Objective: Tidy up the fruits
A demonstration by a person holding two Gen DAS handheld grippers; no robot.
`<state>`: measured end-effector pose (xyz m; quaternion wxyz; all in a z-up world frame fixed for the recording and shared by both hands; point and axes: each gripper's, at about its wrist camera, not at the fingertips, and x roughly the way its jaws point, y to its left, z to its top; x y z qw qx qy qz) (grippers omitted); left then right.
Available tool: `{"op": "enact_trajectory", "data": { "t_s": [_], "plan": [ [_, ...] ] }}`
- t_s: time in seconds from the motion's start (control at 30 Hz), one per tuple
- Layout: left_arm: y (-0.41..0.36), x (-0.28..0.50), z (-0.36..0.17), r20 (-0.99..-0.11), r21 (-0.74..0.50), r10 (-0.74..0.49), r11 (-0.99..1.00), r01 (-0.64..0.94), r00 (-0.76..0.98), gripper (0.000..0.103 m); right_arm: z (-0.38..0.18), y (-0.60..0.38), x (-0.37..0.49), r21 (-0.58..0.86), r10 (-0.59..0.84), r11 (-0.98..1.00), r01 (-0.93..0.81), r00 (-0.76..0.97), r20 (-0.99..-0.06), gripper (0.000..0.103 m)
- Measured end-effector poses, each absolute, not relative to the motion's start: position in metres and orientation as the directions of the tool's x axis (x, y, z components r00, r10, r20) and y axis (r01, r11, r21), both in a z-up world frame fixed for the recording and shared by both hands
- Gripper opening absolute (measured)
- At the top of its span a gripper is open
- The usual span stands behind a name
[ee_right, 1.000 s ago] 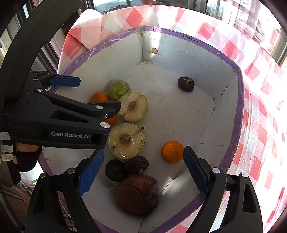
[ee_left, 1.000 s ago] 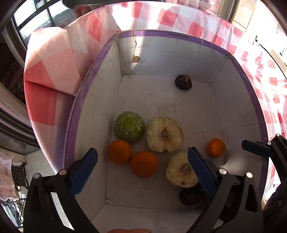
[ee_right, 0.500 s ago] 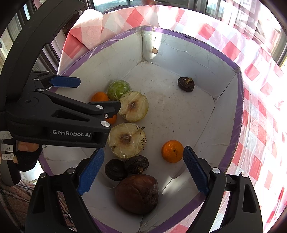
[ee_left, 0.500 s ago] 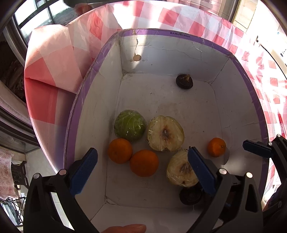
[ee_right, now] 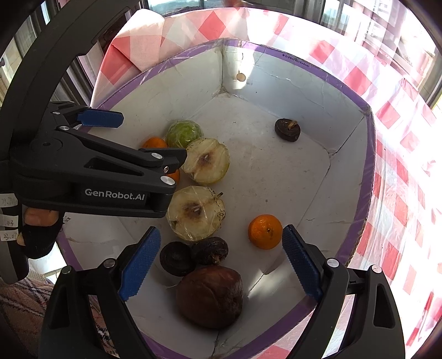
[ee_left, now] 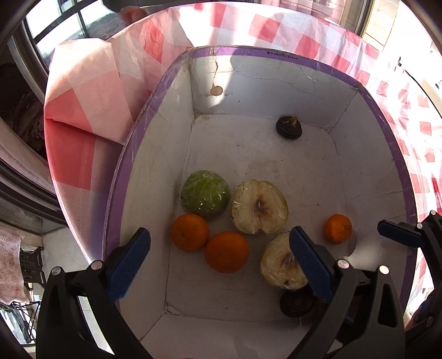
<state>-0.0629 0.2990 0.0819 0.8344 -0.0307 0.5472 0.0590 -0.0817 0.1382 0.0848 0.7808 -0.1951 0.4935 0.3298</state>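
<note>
A white box with a purple rim [ee_left: 279,56] [ee_right: 368,171] holds fruit. In the left wrist view lie a wrapped green fruit [ee_left: 205,193], two oranges [ee_left: 189,232] [ee_left: 226,251], two wrapped apple halves [ee_left: 259,207] [ee_left: 279,265], a small orange [ee_left: 337,228] and a dark fruit [ee_left: 288,127] at the far wall. The right wrist view shows the apple halves [ee_right: 207,161] [ee_right: 196,212], small orange [ee_right: 265,231], two small dark fruits [ee_right: 176,258] [ee_right: 210,250] and a large brown fruit [ee_right: 210,295]. My left gripper [ee_left: 221,259] and right gripper [ee_right: 219,262] hover open and empty above the box.
A red-and-white checked cloth [ee_left: 91,99] [ee_right: 400,110] covers the table under the box. Windows [ee_left: 63,24] stand behind at the left. My left gripper's body [ee_right: 96,171] reaches in over the box's left side in the right wrist view.
The left gripper has drifted slightly, so the box sits a little lower in its view. The fruit has not moved. Both grippers stay open.
</note>
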Motion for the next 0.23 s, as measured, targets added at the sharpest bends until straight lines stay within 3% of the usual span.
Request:
{"op": "enact_trajectory", "data": {
  "t_s": [0.23],
  "plan": [
    [0.2961, -0.0597, 0.0807, -0.922, 0.056, 0.103, 0.989, -0.133, 0.372, 0.101, 0.083, 0.1395, -0.0824, 0.04, 0.34, 0.707, -0.706, 0.29, -0.895, 0.086]
  ]
}}
